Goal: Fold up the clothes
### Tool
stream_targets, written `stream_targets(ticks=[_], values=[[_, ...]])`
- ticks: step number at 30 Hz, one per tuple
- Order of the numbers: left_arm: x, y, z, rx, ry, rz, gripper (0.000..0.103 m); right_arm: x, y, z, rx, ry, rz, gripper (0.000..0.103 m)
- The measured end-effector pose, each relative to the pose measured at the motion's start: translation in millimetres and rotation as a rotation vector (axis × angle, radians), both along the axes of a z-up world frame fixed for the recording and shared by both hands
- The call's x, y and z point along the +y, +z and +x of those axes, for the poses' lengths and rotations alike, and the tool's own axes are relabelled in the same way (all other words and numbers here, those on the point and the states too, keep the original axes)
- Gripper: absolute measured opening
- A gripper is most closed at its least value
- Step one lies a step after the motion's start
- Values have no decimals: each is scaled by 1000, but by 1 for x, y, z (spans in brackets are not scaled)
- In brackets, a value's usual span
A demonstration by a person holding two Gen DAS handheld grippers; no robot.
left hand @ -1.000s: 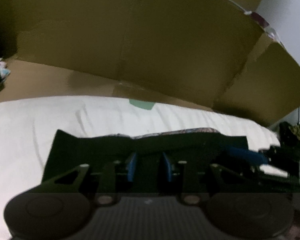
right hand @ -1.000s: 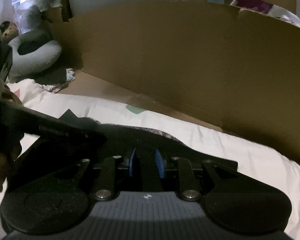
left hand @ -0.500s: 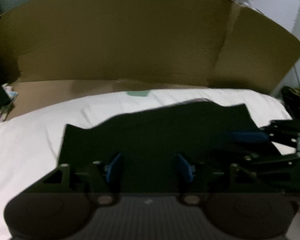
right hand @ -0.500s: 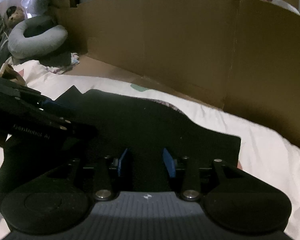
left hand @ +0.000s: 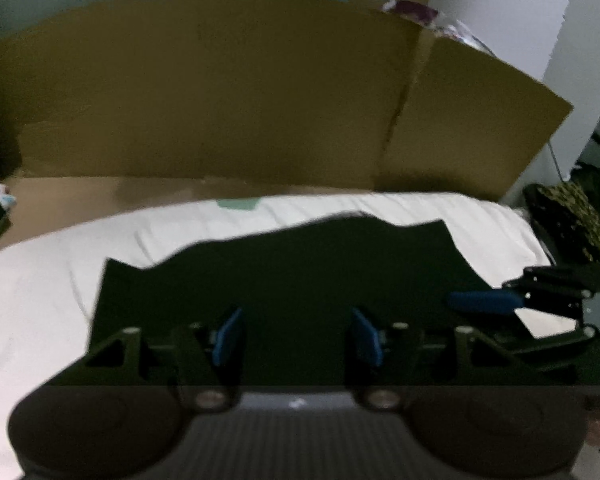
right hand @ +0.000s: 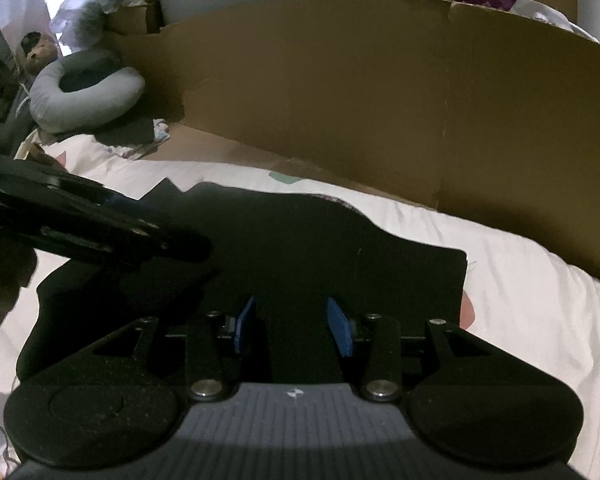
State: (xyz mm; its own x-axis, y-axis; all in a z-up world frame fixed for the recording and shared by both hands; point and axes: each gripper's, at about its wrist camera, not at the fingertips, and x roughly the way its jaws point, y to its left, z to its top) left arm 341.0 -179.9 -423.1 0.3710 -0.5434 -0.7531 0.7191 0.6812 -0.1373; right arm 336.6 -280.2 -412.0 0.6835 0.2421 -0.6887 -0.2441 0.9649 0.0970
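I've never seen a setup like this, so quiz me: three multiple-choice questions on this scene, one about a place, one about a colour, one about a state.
1. Where does the dark garment lie?
A. on the white sheet
B. inside a drawer
C. on a hanger

2. What colour are the pads on the fingers?
A. red
B. blue
C. yellow

3. How does the right gripper stand?
A. clamped on a pillow
B. clamped on a sock
C. open, gripping nothing

Answers: A, the garment spreads flat on the sheet; B, blue pads show in both views; C, its jaws stand apart over the cloth.

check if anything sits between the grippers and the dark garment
Nothing visible does. The left gripper and right gripper both hang over the dark garment, with only the cloth showing between their parted fingers.
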Motion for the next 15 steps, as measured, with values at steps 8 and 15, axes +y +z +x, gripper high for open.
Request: stream_targets(ticks=[8, 15], values=[[-9, -21, 10, -1, 33, 34, 67, 11, -18, -11, -8, 75, -108, 64], [-9, -25, 18, 12, 33, 28, 70, -3, -21, -40, -29, 119, -171, 67]])
